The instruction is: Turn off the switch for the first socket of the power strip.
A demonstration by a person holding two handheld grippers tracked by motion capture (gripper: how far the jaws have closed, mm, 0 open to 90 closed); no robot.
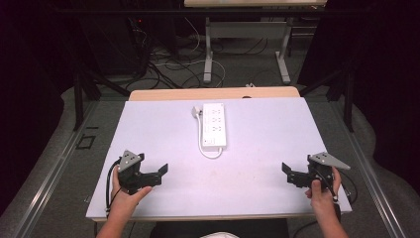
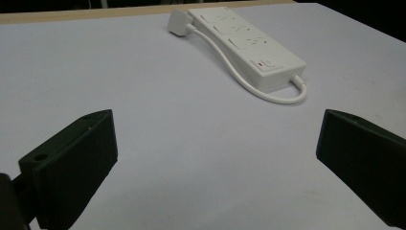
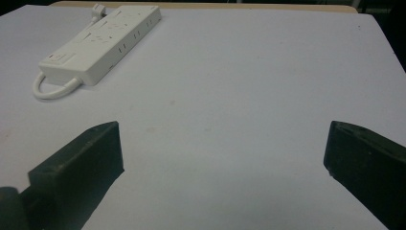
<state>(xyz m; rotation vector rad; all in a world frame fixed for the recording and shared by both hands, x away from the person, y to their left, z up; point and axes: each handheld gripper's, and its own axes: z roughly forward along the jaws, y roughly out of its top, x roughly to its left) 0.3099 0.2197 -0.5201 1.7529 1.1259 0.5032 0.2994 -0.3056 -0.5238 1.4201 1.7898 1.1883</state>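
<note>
A white power strip point(image 1: 214, 125) is shown lying flat at the middle of the far half of the white surface point(image 1: 267, 148), its long axis running away from the person, its switch end nearest and its cord point(image 1: 212, 153) looped at that end and led along its left side to a plug point(image 1: 196, 112) at the far end. The left gripper point(image 1: 156, 177) and the right gripper point(image 1: 288, 174) are held low at the near corners, well apart from the strip; the fingers point(image 2: 72, 165) of each are spread wide, with nothing between them. Beyond the surface, a wooden edge point(image 1: 213, 93), a grey floor with cables point(image 1: 168, 69) and the legs of a second table point(image 1: 247, 29) are seen against a dark room.
</note>
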